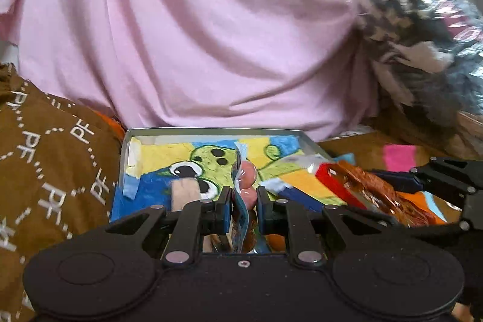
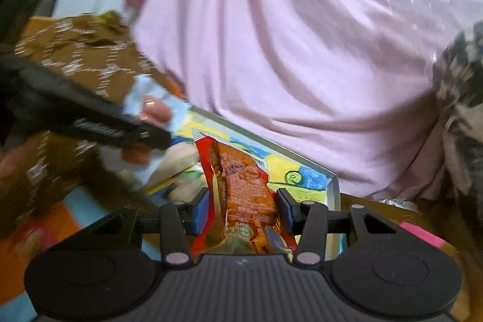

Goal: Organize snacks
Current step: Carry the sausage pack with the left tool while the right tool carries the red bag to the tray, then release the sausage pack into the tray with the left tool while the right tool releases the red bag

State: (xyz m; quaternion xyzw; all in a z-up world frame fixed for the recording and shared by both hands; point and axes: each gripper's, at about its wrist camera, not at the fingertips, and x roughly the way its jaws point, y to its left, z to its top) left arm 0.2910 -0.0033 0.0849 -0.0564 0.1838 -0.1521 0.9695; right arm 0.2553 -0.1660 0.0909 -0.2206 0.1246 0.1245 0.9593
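Nearest the left wrist camera, the left gripper (image 1: 244, 201) has its jaws drawn narrow and clamped on a small clear snack packet (image 1: 246, 186) with blue edging and pink round pieces inside, which stands on edge between the blue pads. In the right wrist view the right gripper (image 2: 243, 210) has its jaws set wider and pressed against both sides of a red and orange snack bag (image 2: 241, 186) with small white print, which rises upright from between them. Both snacks hang above a shallow tray (image 1: 125, 153) with a pale metal rim, whose bottom is covered by a bright drawing of a green spotted creature on yellow and blue. The red and orange bag also shows at the right of the left wrist view, and the left gripper with its pink packet shows at the left of the right wrist view, blurred. To the left of the tray lies a brown cloth (image 1: 51, 159) printed with white "PF" letters. Beyond the tray a pink draped fabric (image 1: 196, 35) fills most of both views. At the far right sits a crinkled clear plastic bag (image 1: 428, 29) holding dark checked material.
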